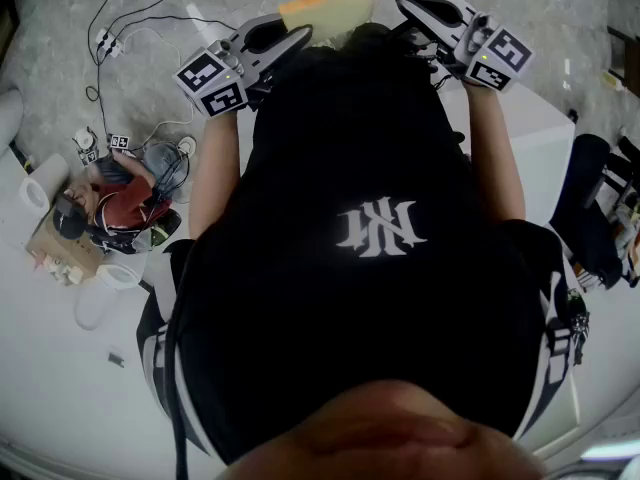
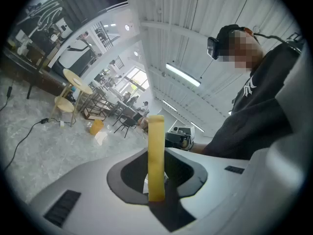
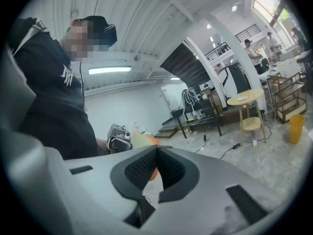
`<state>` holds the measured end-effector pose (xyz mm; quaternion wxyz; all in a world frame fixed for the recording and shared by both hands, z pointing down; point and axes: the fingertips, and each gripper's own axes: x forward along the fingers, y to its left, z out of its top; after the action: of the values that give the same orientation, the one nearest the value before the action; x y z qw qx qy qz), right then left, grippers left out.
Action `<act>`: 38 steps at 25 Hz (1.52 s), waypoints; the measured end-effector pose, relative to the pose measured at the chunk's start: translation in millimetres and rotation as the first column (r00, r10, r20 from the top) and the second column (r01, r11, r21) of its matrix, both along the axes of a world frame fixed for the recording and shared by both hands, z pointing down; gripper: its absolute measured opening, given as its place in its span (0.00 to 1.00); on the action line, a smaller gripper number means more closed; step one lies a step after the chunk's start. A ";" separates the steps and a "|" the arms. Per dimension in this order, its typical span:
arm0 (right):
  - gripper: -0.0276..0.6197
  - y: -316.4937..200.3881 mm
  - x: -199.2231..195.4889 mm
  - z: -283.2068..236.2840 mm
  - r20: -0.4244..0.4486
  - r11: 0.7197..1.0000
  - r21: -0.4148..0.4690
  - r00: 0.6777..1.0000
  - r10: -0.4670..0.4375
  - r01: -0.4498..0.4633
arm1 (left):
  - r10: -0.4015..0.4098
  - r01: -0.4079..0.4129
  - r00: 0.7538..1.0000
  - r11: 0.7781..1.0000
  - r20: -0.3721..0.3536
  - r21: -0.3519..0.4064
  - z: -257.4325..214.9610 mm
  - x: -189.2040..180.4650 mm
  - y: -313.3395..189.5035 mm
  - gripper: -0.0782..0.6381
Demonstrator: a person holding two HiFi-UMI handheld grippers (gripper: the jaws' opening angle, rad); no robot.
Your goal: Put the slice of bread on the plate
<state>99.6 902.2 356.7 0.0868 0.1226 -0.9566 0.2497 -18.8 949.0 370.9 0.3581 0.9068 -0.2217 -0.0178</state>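
Status: grasp done, placing not.

- Left gripper (image 2: 156, 156) was clamped on the bread (image 2: 156, 155). The slice stood edge-on and upright between its jaws, pinched at the lower end, with most of it sticking out past the tips.
- In the head view, the bread (image 1: 325, 8) was in the air just beyond the left gripper (image 1: 298, 36), in front of the person's chest, resting on nothing.
- Right gripper (image 3: 156, 153) had its jaws together with nothing in them. In the head view, the right gripper (image 1: 408, 4) sat on the far side of the bread from the left gripper, near it but not touching.
- No plate showed in any view.

Judgement: roughly halfway. Left to do: find the plate, carry the slice over, lower it flat, release.
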 end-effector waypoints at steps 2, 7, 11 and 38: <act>0.05 -2.0 0.4 -6.0 0.000 1.000 0.013 1.000 0.012 -0.012 | 0.014 -0.014 1.000 1.000 -0.004 0.012 -2.4 1.2 1.9 0.25; 0.05 -6.1 -5.1 -14.5 -0.017 0.999 0.054 1.000 0.000 0.001 | 0.015 -0.015 1.000 1.000 -0.011 0.012 -8.6 -1.5 2.0 0.25; 0.05 -3.2 -6.9 -16.3 -0.032 0.998 0.059 0.999 -0.011 0.013 | 0.013 -0.013 1.000 1.000 -0.016 -0.001 -6.6 -3.5 4.2 0.25; 0.05 -60.3 32.8 -11.0 -0.012 0.986 0.088 0.990 0.142 -0.140 | 0.040 -0.041 0.997 0.999 -0.066 -0.005 -5.2 10.2 -73.3 0.25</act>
<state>132.4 841.9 345.7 0.0724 0.1959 -0.9546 0.2124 -8.6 875.6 365.7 0.3684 0.9089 -0.1914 -0.0397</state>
